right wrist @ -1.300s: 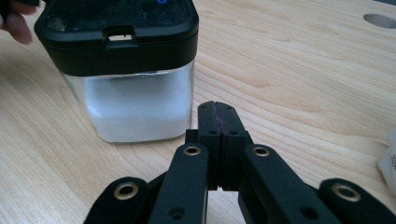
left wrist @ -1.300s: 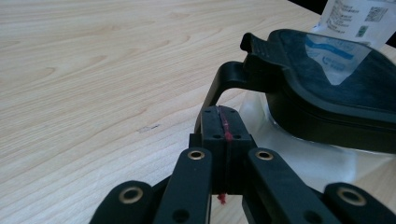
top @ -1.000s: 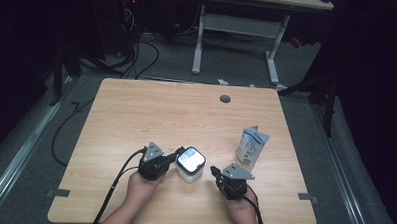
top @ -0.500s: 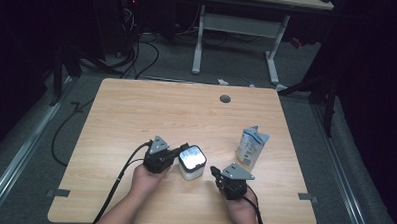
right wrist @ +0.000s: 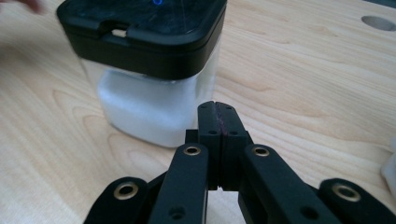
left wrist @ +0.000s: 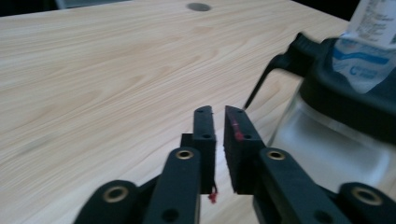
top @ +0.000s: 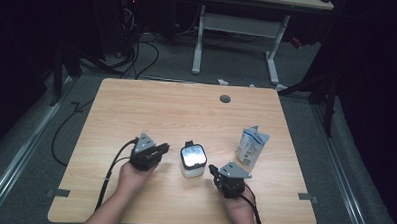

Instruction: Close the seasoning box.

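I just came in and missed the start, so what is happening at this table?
A person holds a two-jaw gripper in each hand, on either side of a clear container with a black lid. The left gripper sits beside it with a narrow gap between its jaws and holds nothing. The right gripper is shut and empty, pointing at the container. A white and blue pouch stands on the wooden table to the right.

In the left gripper view the clear container (left wrist: 336, 135) with its black lid is blurred and cut off by the right edge, and it hides the lower part of the white pouch (left wrist: 373, 28), whose top runs off the upper edge and whose print is too soft to read. In the right gripper view the container's lid (right wrist: 144, 32) is cropped at the top. In the high view the pouch's lettering (top: 252, 146) is too small to tell.
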`<move>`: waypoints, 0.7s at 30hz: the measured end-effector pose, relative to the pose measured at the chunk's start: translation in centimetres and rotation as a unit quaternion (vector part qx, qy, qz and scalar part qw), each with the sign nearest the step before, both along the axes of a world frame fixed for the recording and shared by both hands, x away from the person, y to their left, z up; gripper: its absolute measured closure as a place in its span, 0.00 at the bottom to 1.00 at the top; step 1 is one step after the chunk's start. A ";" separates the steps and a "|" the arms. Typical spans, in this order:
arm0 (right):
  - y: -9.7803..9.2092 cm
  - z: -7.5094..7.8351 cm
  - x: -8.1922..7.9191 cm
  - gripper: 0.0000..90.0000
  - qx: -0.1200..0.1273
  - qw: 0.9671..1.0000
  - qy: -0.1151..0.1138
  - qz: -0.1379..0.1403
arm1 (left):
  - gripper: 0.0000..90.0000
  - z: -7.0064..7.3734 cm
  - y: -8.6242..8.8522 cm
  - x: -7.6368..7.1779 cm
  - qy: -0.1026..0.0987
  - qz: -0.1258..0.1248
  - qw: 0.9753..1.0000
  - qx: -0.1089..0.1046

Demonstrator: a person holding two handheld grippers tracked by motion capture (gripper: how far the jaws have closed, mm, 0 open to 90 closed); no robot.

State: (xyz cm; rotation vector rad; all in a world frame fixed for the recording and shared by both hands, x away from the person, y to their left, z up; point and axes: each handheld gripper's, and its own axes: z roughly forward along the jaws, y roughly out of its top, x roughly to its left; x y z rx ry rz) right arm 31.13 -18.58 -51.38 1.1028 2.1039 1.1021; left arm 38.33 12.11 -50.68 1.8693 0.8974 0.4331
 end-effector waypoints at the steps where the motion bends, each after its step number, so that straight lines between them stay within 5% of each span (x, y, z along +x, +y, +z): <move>1: 0.1 0.0 0.2 1.00 0.000 1.000 -0.001 -0.002 | 0.88 0.0 0.8 -0.4 -0.003 0.008 1.000 0.006; 6: 0.5 0.0 0.8 1.00 -0.007 1.000 -0.002 -0.007 | 0.71 -0.5 6.0 -2.4 -0.011 0.062 0.997 0.034; 10: 0.9 0.0 1.0 1.00 -0.008 1.000 -0.001 -0.009 | 0.67 -0.4 8.7 -3.5 -0.015 0.084 0.996 0.015; 21: 1.2 0.1 0.6 1.00 -0.009 1.000 -0.002 -0.004 | 0.64 -0.9 10.1 -3.5 -0.004 0.099 0.995 0.000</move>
